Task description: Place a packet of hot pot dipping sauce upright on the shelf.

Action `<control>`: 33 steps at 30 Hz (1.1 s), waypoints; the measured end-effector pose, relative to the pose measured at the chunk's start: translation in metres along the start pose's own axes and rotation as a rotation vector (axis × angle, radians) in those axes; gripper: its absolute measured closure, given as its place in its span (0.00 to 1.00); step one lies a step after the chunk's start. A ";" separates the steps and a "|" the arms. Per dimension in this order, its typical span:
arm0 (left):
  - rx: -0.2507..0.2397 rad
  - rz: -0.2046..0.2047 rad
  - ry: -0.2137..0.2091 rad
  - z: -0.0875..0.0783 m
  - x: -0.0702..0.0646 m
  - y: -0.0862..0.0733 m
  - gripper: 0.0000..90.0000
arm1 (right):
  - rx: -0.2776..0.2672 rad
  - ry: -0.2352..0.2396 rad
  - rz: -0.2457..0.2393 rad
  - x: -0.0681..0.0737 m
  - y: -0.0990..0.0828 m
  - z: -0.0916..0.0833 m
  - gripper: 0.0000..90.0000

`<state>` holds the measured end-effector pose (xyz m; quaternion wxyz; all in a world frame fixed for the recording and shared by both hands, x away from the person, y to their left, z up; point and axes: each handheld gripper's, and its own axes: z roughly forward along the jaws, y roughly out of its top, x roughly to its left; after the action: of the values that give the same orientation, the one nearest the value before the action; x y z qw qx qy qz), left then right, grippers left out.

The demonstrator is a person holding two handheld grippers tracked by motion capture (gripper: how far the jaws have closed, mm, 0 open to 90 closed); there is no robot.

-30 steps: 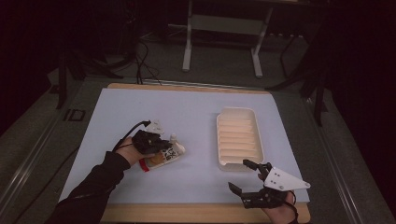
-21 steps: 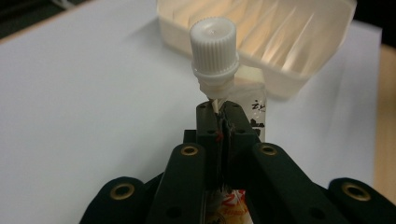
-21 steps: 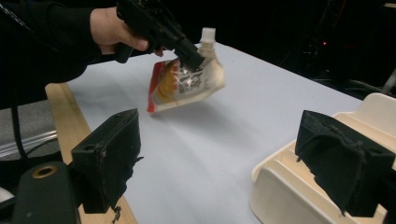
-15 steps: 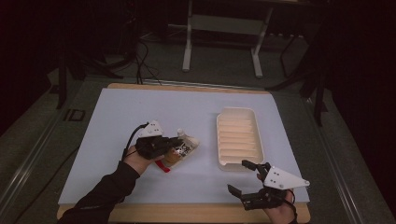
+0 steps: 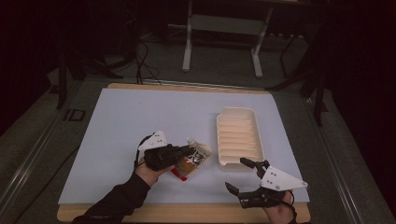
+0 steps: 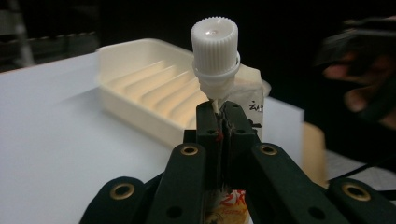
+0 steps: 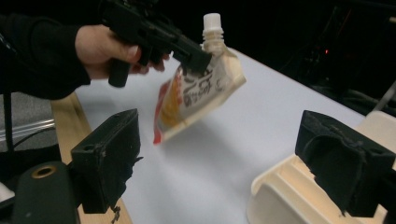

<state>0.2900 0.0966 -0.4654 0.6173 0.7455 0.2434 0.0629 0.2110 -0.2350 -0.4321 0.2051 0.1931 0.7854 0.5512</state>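
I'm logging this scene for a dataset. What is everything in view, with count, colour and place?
pouch: one, clear with red and black print and a white cap, held off the mat, left of the tray
tray: one, cream, ribbed, right half of the mat
mat: one, pale blue, on the table
table: one, wooden edge
stand: one, grey, behind the table
left gripper: black, shut on pouch
right gripper: black, open, near the tray's near end
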 end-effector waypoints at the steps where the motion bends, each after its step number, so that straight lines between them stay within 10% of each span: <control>1: -0.013 -0.004 -0.007 0.001 -0.002 0.000 0.97 | -0.008 0.005 -0.015 0.000 0.001 0.001 0.16; 9: -0.142 -0.005 -0.040 0.004 -0.012 0.002 0.97 | -0.008 0.069 0.158 -0.009 0.014 0.011 0.12; 19: -0.196 -0.014 -0.068 0.008 -0.016 0.005 0.97 | -0.032 0.067 0.185 -0.017 0.033 0.034 0.19; 27: -0.260 0.009 -0.105 0.010 -0.017 0.003 0.97 | -0.005 0.107 0.184 -0.019 0.037 0.050 0.56; 33: -0.287 0.020 -0.105 0.010 -0.018 0.002 0.97 | -0.021 0.125 0.196 -0.018 0.042 0.052 0.63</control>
<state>0.2784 0.0800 -0.4624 0.7287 0.6542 0.1921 0.0642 0.2573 -0.1909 -0.4062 0.1031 0.2322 0.7680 0.5879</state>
